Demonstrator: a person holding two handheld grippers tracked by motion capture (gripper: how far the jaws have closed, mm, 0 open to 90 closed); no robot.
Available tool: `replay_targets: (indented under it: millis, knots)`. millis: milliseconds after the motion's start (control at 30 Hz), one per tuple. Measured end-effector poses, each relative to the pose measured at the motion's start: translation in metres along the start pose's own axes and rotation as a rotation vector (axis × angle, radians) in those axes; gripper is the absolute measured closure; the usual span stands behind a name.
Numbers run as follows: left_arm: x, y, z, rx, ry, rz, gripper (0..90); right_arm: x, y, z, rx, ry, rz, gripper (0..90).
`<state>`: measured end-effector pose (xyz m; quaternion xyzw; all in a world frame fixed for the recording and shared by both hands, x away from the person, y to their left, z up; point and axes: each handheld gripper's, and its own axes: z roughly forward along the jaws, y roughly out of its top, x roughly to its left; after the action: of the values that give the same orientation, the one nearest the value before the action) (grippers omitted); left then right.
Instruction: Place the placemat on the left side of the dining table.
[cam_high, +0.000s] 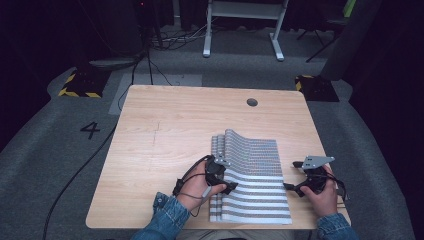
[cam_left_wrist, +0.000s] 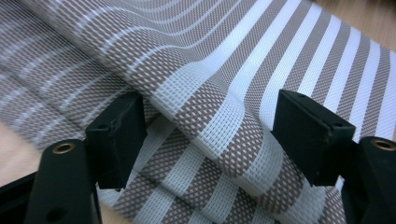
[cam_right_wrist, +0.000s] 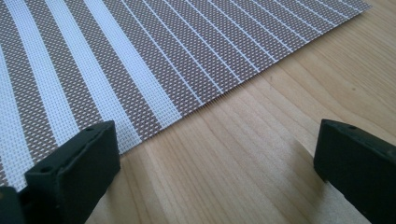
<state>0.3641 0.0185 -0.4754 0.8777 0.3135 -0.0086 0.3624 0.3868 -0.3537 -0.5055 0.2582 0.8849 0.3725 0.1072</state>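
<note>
A woven placemat (cam_high: 255, 170) with brown and white stripes lies on the near right part of the wooden table (cam_high: 165, 130). Its left side is folded over into stacked layers. My left gripper (cam_high: 231, 187) rests at that folded edge. In the left gripper view its jaws (cam_left_wrist: 212, 135) stand open, with a raised fold of the placemat (cam_left_wrist: 224, 93) between them and the pads clear of the cloth. My right gripper (cam_high: 292, 189) sits just off the mat's right edge. In the right gripper view it is open (cam_right_wrist: 215, 158) over bare wood, the placemat (cam_right_wrist: 116, 60) lying flat beyond its left jaw.
A round cable hole (cam_high: 252, 102) sits near the table's far edge. The table's left half is bare wood. Beyond the table stand a white desk frame (cam_high: 245, 25) and cables on grey carpet. A black cable (cam_high: 80, 170) runs along the floor at left.
</note>
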Motion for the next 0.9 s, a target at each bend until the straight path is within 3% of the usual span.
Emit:
replay_targets:
  millis: [100, 167, 233, 267, 367, 400, 500, 600, 633, 667, 733, 767, 867, 900]
  knots:
    - [0.003, 0.0, 0.013, 0.0, -0.067, -0.036, 29.8, 0.0, 0.0, 0.0, 0.0, 0.0, 0.001, 0.5]
    - [0.0, 0.002, 0.016, 0.0, -0.048, -0.033, 36.4, 0.0, 0.0, 0.0, 0.0, 0.0, 0.0, 0.5]
    - [0.0, 0.003, 0.015, 0.004, -0.038, -0.015, 52.4, 0.0, 0.0, 0.0, 0.003, 0.0, -0.001, 0.5]
    - [-0.001, 0.004, 0.016, 0.024, -0.033, 0.004, 65.3, 0.0, 0.0, 0.0, 0.0, 0.0, 0.0, 0.5]
    - [-0.006, 0.005, 0.013, -0.001, -0.039, 0.019, 85.7, 0.0, 0.0, 0.0, 0.0, 0.0, -0.001, 0.5]
    - [-0.006, 0.005, 0.013, -0.001, -0.039, 0.019, 87.4, 0.0, 0.0, 0.0, 0.0, 0.0, -0.001, 0.5]
    - [-0.015, 0.007, -0.003, -0.087, -0.029, 0.06, 88.5, 0.0, 0.0, 0.0, 0.003, 0.0, -0.003, 0.5]
    - [-0.019, 0.01, -0.027, -0.124, -0.015, 0.097, 88.6, 0.0, 0.0, 0.0, 0.001, 0.0, -0.001, 0.5]
    - [-0.019, 0.01, -0.027, -0.124, -0.015, 0.097, 88.6, 0.0, 0.0, 0.0, 0.001, 0.0, -0.001, 0.5]
    - [-0.022, 0.011, -0.045, -0.152, -0.012, 0.107, 88.6, 0.0, 0.0, 0.0, 0.002, -0.002, -0.004, 0.5]
    - [-0.023, 0.012, -0.053, -0.154, -0.009, 0.115, 88.6, 0.0, 0.0, 0.0, -0.001, -0.002, -0.003, 0.5]
    - [-0.026, 0.011, -0.074, -0.168, 0.018, 0.13, 88.6, 0.0, 0.0, 0.0, 0.001, -0.003, -0.004, 0.5]
    - [-0.026, 0.006, -0.1, -0.183, 0.044, 0.118, 88.7, 0.0, 0.0, 0.0, 0.003, -0.002, -0.005, 0.5]
    - [-0.026, 0.006, -0.1, -0.183, 0.044, 0.118, 88.6, 0.0, 0.0, 0.0, 0.001, -0.003, -0.004, 0.4]
